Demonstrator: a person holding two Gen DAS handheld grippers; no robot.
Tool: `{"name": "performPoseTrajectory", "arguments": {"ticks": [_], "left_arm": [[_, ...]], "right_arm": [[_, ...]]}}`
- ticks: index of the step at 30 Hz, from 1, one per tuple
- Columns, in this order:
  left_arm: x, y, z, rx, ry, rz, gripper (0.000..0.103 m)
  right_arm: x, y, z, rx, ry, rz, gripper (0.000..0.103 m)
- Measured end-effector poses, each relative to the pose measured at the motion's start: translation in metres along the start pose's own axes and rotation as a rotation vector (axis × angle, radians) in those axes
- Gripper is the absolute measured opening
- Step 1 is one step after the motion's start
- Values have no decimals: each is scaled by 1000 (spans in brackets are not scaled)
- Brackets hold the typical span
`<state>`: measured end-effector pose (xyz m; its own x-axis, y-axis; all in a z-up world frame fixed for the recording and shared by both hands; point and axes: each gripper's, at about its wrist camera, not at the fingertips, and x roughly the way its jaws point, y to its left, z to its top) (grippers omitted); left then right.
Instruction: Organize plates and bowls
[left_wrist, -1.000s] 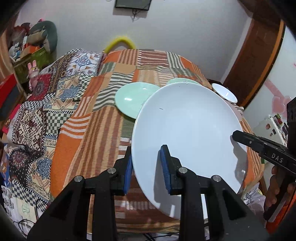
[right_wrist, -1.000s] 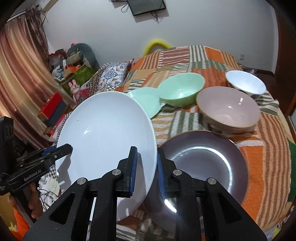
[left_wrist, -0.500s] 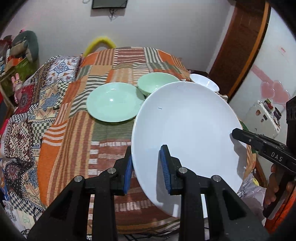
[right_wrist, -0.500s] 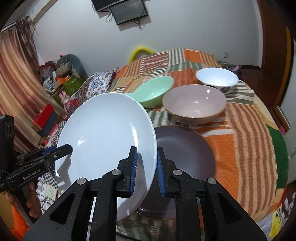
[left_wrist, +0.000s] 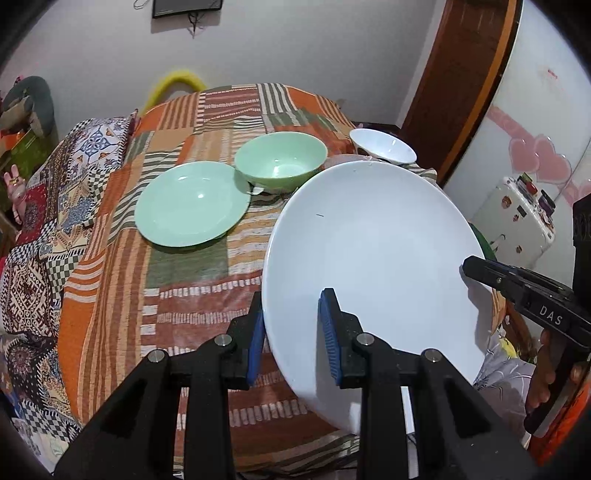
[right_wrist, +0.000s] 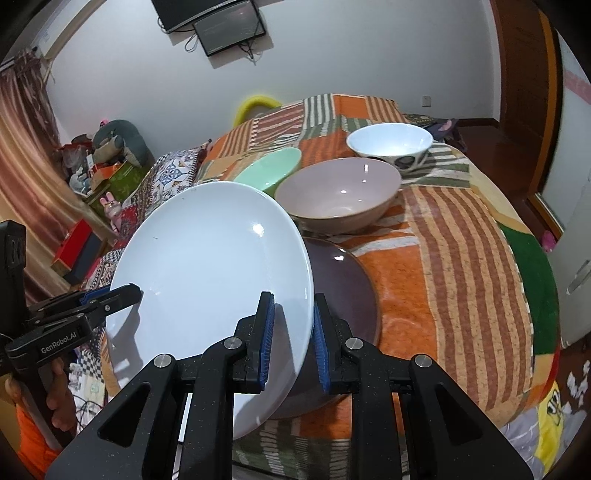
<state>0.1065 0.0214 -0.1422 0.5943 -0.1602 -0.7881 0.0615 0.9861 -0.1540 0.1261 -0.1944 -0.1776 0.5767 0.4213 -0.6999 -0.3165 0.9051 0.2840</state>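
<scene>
Tilted white plate (left_wrist: 373, 258) (both rims clamped) above brown plate (right_wrist: 343, 284)

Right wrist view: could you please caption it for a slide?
Both grippers hold a white plate above a brown plate beside three bowls.

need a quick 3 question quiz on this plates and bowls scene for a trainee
1. True or false: the white plate is gripped at its rim by both the left gripper and the right gripper.
2. Which dish lies on the bedspread directly under the white plate's right edge? A) dark brown plate B) green plate C) white bowl
3. How many bowls are on the bedspread, and what colours?

Key
1. True: one gripper holds each side, and the plate is lifted and tilted.
2. A
3. Three: the green bowl, the pinkish bowl and the white bowl.
</scene>
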Motion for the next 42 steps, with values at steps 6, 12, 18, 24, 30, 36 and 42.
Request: {"name": "performPoseTrajectory", "arguments": {"ticks": [6, 12, 18, 24, 30, 36, 42], "left_arm": [[13, -12, 4, 27, 24, -1, 29], [32, -19, 4, 27, 76, -16, 29], [48, -23, 4, 34, 124, -19, 29], [67, -18, 4, 4, 182, -33, 29], [79, -18, 5, 2, 216, -31, 30], [90, -16, 6, -6, 241, -34, 31], [95, -16, 8, -3, 234, -17, 31]], "right_arm": [[-1, -16, -5, 31, 6, -11, 19], [2, -29, -10, 61, 25, -19, 19], [9, -38, -14, 84, 50, -30, 19], [18, -43, -17, 97, 76, -30, 19], [23, -44, -18, 99, 98, -39, 19], [28, -46, -18, 101, 113, -47, 19], [35, -47, -17, 96, 126, -59, 19]]}}
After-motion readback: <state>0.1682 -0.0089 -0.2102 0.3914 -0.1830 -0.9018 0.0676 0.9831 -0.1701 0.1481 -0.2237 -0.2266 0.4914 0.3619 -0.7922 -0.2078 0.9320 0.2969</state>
